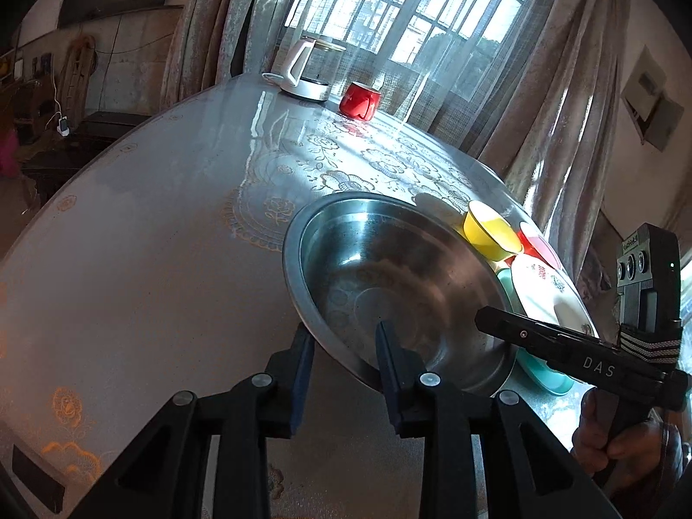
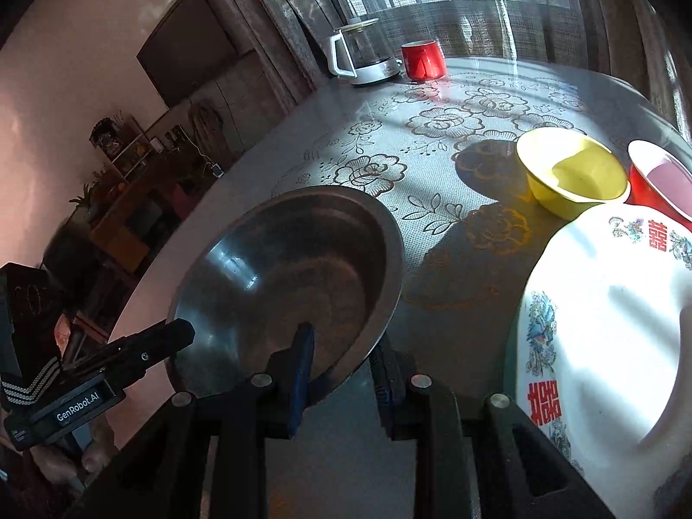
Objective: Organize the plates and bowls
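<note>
A large steel bowl (image 1: 389, 268) is held tilted above the round table, and it also shows in the right wrist view (image 2: 294, 268). My left gripper (image 1: 344, 337) is shut on its near rim, one finger inside and one outside. My right gripper (image 2: 341, 350) is shut on the opposite rim in the same way. A yellow bowl (image 2: 571, 173), a red bowl (image 2: 661, 181) and a white plate with red characters (image 2: 605, 324) sit to the right. A teal plate (image 1: 549, 372) lies under the white plate.
A white kettle (image 2: 363, 56) and a red mug (image 2: 424, 60) stand at the table's far edge by the curtained window. The table (image 1: 151, 259) has a floral lace cloth under glass. Shelves and furniture stand beyond the left edge.
</note>
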Motion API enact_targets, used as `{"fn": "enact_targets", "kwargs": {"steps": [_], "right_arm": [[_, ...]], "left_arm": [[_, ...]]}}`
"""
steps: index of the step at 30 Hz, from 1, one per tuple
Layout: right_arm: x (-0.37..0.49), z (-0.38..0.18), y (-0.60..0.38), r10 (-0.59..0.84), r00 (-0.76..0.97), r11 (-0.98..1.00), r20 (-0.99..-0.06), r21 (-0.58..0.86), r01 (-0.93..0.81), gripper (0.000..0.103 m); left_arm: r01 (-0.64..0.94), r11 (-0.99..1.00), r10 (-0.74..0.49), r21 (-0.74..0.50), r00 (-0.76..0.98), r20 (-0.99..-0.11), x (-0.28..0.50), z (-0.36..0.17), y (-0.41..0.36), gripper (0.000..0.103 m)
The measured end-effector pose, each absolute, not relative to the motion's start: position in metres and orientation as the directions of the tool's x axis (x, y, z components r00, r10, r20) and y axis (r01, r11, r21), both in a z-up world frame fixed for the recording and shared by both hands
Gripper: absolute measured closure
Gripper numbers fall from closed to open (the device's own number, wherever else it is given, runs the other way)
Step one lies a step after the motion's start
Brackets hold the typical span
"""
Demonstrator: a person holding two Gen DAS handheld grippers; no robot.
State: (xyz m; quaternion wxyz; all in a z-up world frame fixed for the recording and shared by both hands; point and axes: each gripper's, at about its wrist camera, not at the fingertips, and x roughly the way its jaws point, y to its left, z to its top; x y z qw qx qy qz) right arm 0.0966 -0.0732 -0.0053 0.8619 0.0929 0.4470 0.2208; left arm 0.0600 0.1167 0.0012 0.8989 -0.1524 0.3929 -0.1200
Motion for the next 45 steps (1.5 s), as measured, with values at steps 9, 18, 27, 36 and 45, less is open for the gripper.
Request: {"fn": "enact_targets", "kwargs": {"steps": [9, 18, 27, 36, 45], "right_arm": [[0.092, -0.013, -0.072, 0.460, 0.485, 0.886, -0.744, 0.348, -0.307, 0.077], [0.091, -0.014, -0.077, 0.470, 0.473, 0.881, -0.745, 0.362, -0.306, 0.076], [0.086, -0.011, -0.077, 0.454, 0.482, 0.888, -0.749, 0.341, -0.307, 0.076], [0.082, -0.003, -0.087, 0.449, 0.511, 0.892, -0.734, 0.336, -0.302, 0.075], [0.078, 0.007, -0.107, 0.452, 0.541, 0.892, -0.709, 0.355, -0.280, 0.075]], "left_arm": [[0.108, 0.931, -0.333, -0.350, 0.647, -0.686, 0.048, -0.006, 0.114, 0.073], [0.105, 0.939, -0.314, -0.329, 0.656, -0.686, 0.048, -0.003, 0.117, 0.067], [0.069, 0.962, -0.239, -0.264, 0.680, -0.693, 0.051, 0.006, 0.118, 0.067], [0.058, 0.970, -0.214, -0.238, 0.676, -0.705, 0.055, 0.008, 0.115, 0.066], [0.076, 0.974, -0.208, -0.215, 0.683, -0.700, 0.061, 0.017, 0.106, 0.066]]}}
